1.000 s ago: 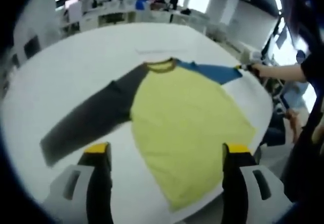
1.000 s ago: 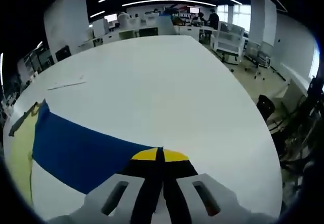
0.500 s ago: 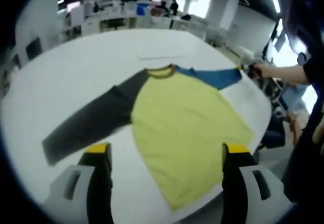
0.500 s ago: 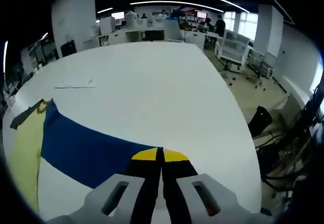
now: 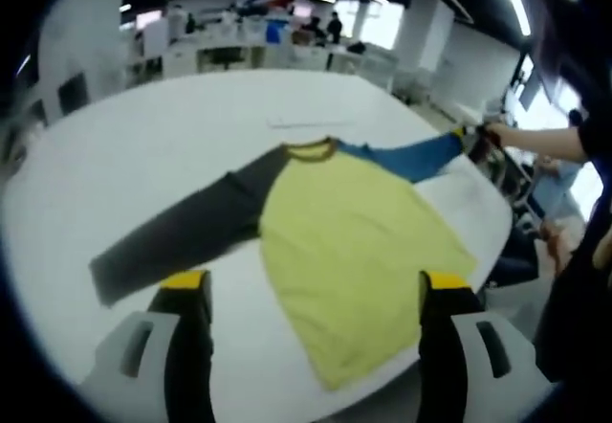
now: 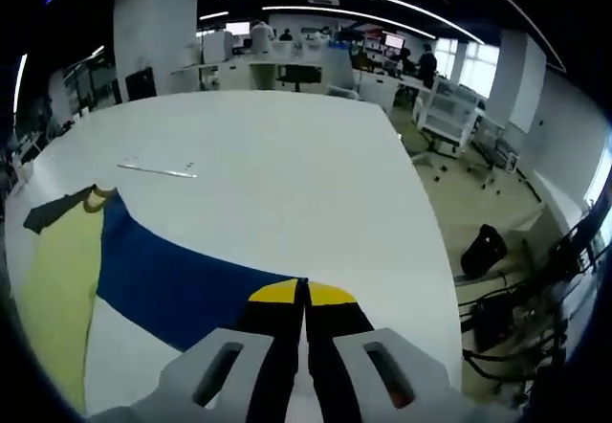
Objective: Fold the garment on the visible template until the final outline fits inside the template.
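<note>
Left gripper view: a shirt lies flat and one sleeve is pulled out

Left gripper view shows a shirt point(image 5: 359, 251) spread flat on a big white bench point(image 5: 143, 155). Its body is yellow. The collar point(image 5: 311, 148) points to the far side of the bench, and the hem points back to the near edge. The long way across the shirt runs from sleeve tip to sleeve tip. The dark grey sleeve point(image 5: 182, 232) slants down to the left. The blue sleeve point(image 5: 406, 155) reaches up to the right.

The left claw point(image 5: 314, 294) hangs above the near edge of the bench. Its two jaws are wide apart and hold nothing. At the right, the right claw point(image 5: 475, 136) is at the tip of the blue sleeve, with a person's arm point(image 5: 535, 139) behind it.

Right gripper view shows the right claw point(image 6: 303, 294) with its yellow tips pressed together on the end of the blue sleeve point(image 6: 177, 275). The sleeve runs away to the left, to the yellow body point(image 6: 57, 299) and the collar point(image 6: 96, 196). A thin pale strip point(image 6: 158, 168) lies on the bench point(image 6: 306, 184) past the collar.
</note>
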### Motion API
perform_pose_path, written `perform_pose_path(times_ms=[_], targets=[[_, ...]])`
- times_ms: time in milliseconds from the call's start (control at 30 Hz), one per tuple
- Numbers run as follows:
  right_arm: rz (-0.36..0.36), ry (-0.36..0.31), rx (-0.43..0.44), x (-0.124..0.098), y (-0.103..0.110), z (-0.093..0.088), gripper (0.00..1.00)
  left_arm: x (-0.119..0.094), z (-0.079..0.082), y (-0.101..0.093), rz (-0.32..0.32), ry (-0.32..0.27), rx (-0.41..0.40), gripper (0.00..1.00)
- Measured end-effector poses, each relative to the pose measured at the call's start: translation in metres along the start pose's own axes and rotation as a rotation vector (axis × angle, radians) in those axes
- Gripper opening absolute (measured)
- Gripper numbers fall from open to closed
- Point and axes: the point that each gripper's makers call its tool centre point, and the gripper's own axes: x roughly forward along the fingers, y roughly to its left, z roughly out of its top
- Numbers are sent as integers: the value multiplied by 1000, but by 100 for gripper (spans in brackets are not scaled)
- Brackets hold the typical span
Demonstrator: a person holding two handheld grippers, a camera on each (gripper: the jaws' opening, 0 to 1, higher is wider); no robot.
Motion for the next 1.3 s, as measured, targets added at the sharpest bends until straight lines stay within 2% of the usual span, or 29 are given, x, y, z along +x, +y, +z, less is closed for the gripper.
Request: perform_pose_path(times_ms=[267,367,500,800,933,1067,1300], targets=[[27,-26,-68,-28,25,27,2,-16,-4,-3,4,-31,4,85],[36,-50,-77,-39,33,39,2,-20,-9,-3,14,-9,43,85],[45,-77,-92,-52,44,53,2,-25,-12,-8,7,-10,62,85],[75,-133,-142,-78,73,92,2,-32,-10,-15,-13,-36,60,85],[95,-154,-182,-84,87,114,2,-29,-6,-29,-39,-54,78,85],[106,-178,-201,-98,104,127,2,-32,-9,-36,-51,-53,103,86],[134,-214,-207,-114,123,145,2,-43,-12,-41,-53,-73,76,86]])
